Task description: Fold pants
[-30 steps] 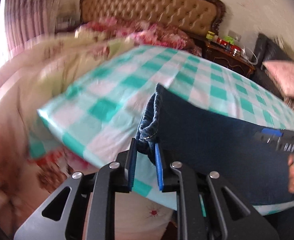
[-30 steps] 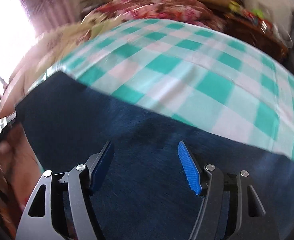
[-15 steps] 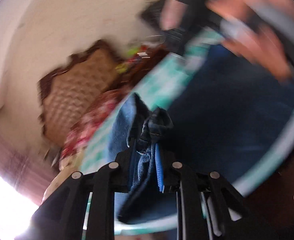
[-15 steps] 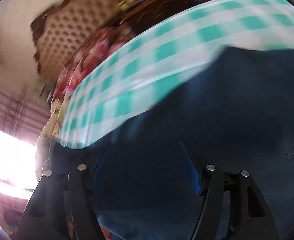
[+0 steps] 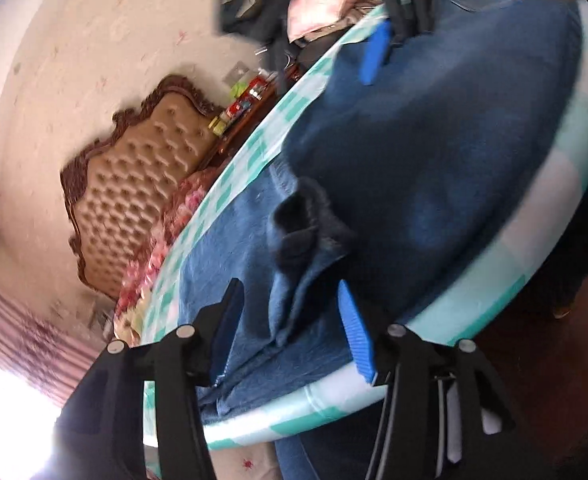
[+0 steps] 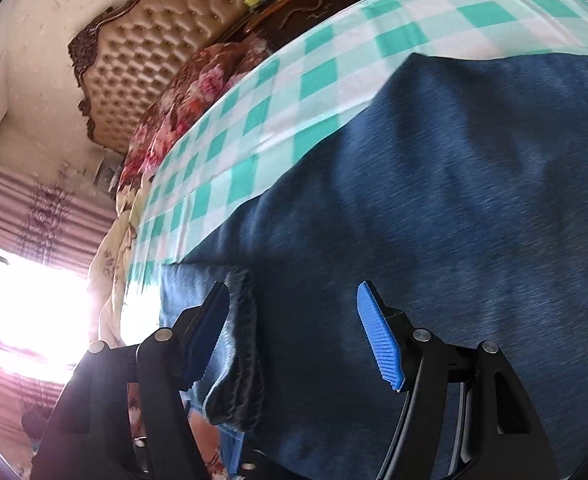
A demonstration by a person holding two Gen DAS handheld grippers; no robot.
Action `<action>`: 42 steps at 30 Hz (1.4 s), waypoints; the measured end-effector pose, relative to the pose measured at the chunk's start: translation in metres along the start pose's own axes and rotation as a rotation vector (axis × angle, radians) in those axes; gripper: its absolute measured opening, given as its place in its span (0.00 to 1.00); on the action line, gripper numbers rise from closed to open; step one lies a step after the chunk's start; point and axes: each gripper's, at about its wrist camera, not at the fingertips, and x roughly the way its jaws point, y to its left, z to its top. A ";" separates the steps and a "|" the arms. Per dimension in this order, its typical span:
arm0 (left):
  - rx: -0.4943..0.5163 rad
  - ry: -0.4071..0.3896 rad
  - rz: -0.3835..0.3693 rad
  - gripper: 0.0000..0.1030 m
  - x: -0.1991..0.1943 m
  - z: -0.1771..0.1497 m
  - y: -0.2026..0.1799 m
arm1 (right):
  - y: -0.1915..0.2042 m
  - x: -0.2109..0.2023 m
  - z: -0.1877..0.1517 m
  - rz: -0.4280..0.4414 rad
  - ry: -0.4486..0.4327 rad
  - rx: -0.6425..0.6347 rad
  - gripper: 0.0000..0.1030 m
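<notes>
Since a second ago the left gripper (image 5: 290,332) has let go and spread over the pants (image 5: 433,152), whose bunched hem lies at twelve o'clock between its pads; the right gripper (image 6: 294,332) hovers open on the checked cloth (image 6: 333,64)

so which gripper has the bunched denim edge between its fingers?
The left gripper: the pants' bunched edge lies between its open fingers. The right gripper straddles mostly flat denim.

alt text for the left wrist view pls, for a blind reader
The left gripper is open over bunched dark blue jeans spread on a green-and-white checked cloth. The right gripper's blue fingertip shows at the top; a tufted headboard stands behind.
</notes>
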 end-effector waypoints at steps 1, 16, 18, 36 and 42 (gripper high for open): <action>0.007 -0.006 0.001 0.48 0.000 0.004 -0.003 | 0.003 0.001 -0.001 0.001 0.012 -0.005 0.62; -0.475 -0.086 -0.210 0.08 -0.006 0.004 0.111 | 0.019 0.056 -0.025 0.374 0.364 0.277 0.66; -0.496 -0.088 -0.222 0.08 -0.005 0.003 0.116 | 0.026 0.065 -0.030 0.439 0.407 0.318 0.67; -0.648 -0.080 -0.263 0.08 -0.007 -0.001 0.144 | 0.043 0.078 -0.053 0.694 0.458 0.418 0.71; -0.532 -0.105 -0.281 0.08 -0.023 0.001 0.118 | 0.044 0.085 -0.040 0.687 0.412 0.387 0.71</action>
